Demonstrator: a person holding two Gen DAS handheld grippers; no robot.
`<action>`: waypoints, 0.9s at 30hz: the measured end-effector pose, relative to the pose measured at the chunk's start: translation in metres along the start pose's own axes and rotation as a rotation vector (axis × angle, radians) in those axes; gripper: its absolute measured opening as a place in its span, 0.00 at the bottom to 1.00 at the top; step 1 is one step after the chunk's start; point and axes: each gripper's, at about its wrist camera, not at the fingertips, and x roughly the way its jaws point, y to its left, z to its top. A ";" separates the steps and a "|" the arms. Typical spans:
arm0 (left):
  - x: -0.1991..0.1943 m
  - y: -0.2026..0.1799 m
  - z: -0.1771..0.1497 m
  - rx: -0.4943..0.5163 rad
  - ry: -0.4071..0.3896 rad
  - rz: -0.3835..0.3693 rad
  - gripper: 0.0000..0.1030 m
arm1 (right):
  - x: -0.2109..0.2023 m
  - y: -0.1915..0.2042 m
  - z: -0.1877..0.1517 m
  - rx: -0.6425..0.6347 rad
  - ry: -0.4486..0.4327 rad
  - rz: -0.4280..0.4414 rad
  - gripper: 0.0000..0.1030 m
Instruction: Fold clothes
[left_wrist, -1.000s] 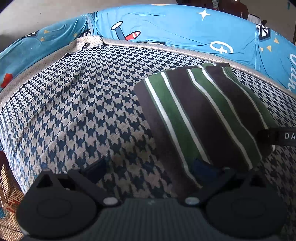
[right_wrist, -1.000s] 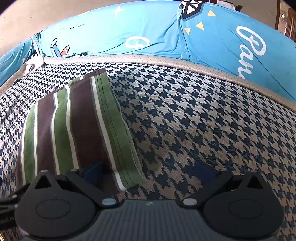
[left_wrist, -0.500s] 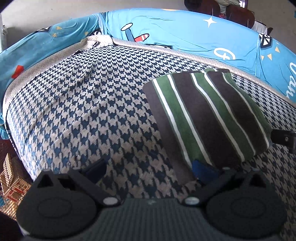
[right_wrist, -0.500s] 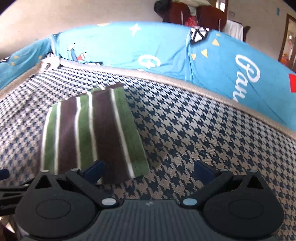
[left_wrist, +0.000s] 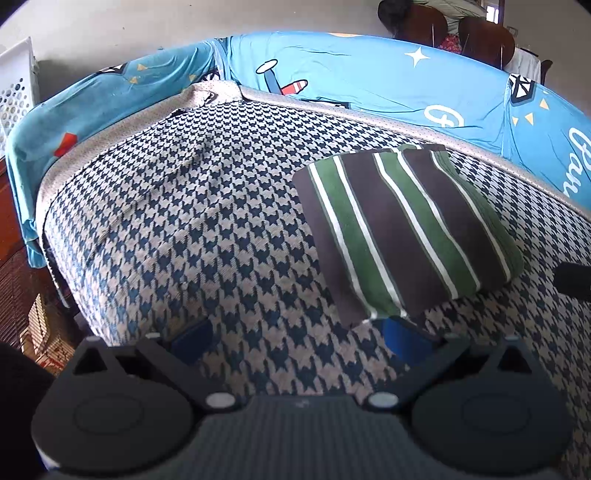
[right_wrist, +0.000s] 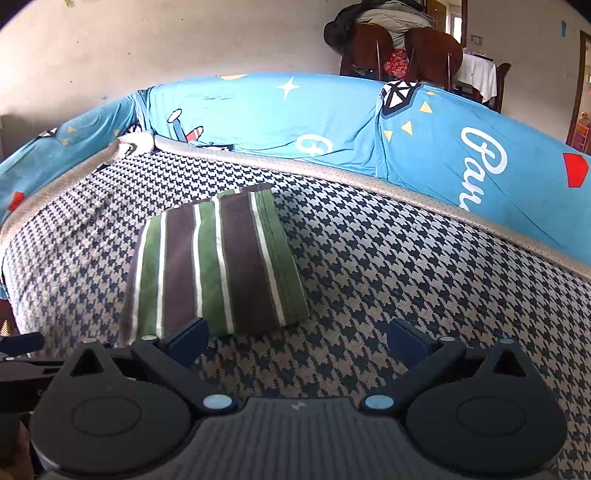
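Folded striped garment (right_wrist: 218, 266) lies flat on the houndstooth cover (right_wrist: 388, 280), long axis and stripes running from the grippers toward the blue sheet (right_wrist: 332, 118) behind. Left gripper (left_wrist: 299, 338): jaws wide, empty, right fingertip at the garment's near edge. Right gripper (right_wrist: 295, 338): jaws wide, empty, just short of the garment.

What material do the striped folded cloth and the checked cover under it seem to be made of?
The striped folded cloth looks like soft knit cotton, matte: its green, brown and white stripes bend smoothly over rounded folded edges. The checked cover seems a coarser woven fabric, perhaps upholstery: fine ribbed threads show in its houndstooth pattern, and it lies taut. The exact fibre cannot be told for either.
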 end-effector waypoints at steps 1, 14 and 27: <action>-0.004 -0.001 -0.002 0.000 -0.006 0.003 1.00 | 0.000 -0.001 0.000 0.010 0.004 0.013 1.00; -0.038 -0.007 -0.011 0.015 -0.041 0.014 1.00 | -0.015 -0.011 0.002 0.058 -0.038 0.082 1.00; -0.054 -0.015 -0.015 0.031 -0.061 0.020 1.00 | -0.017 0.001 -0.004 -0.049 -0.026 0.049 1.00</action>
